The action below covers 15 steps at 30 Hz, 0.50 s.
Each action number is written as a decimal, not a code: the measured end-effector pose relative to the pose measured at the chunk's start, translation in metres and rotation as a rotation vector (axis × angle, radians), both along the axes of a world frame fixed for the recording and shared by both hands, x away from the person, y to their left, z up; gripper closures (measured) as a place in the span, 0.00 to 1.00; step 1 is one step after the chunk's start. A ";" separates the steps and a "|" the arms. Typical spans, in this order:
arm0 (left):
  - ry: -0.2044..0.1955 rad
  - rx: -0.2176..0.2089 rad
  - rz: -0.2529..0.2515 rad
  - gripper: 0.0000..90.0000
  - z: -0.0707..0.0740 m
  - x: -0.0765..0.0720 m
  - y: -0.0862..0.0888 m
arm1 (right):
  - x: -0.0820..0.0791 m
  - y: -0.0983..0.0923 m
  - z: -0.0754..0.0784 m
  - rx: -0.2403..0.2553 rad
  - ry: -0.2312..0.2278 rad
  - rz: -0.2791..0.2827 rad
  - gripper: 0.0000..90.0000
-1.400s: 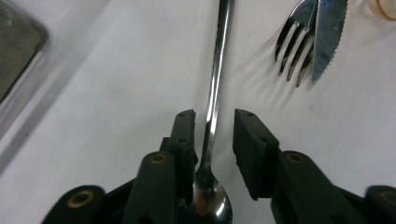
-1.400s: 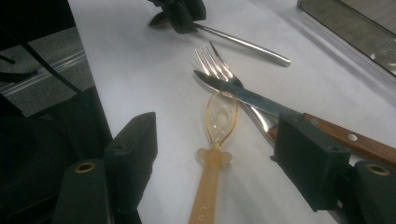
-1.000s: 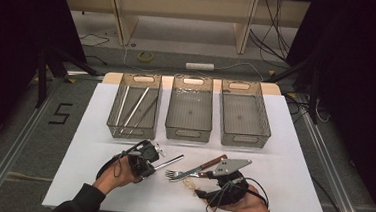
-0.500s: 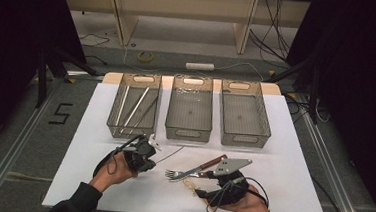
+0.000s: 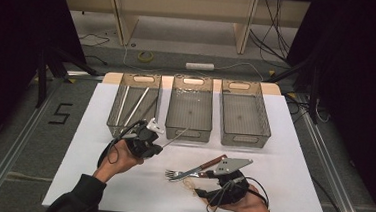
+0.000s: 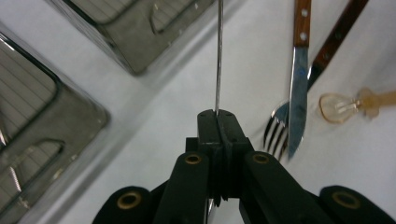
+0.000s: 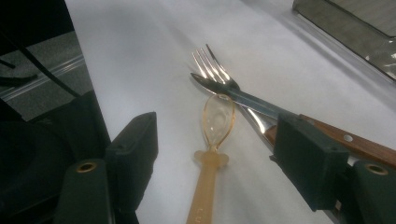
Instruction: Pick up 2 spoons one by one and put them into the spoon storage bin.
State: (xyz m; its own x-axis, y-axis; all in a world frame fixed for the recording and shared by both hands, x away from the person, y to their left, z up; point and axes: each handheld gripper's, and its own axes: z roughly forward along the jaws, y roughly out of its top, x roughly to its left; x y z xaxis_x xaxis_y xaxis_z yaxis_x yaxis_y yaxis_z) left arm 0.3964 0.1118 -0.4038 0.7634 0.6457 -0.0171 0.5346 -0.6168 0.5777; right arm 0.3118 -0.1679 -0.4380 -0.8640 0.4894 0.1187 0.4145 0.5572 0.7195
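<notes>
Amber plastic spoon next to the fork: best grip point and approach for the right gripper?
Grip the spoon by its flat handle just behind the bowl, coming from above with open right gripper astride it. The bowl lies against the knife and fork; the handle is free.

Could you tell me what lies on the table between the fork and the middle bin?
Nothing lies there: in the high view the white table is bare between the fork and the middle bin; the chopstick in the left gripper hangs left of it.
</notes>
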 end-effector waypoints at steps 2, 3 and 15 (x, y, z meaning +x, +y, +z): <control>-0.013 -0.016 0.009 0.99 0.005 0.006 -0.002 | 0.000 0.000 0.000 0.002 -0.002 0.000 0.35; -0.021 -0.028 0.014 0.99 0.007 0.009 -0.002 | 0.000 0.000 0.000 0.003 -0.001 0.000 0.35; -0.070 -0.110 0.066 0.99 0.028 0.044 -0.019 | -0.001 -0.001 0.001 0.004 -0.003 0.003 0.35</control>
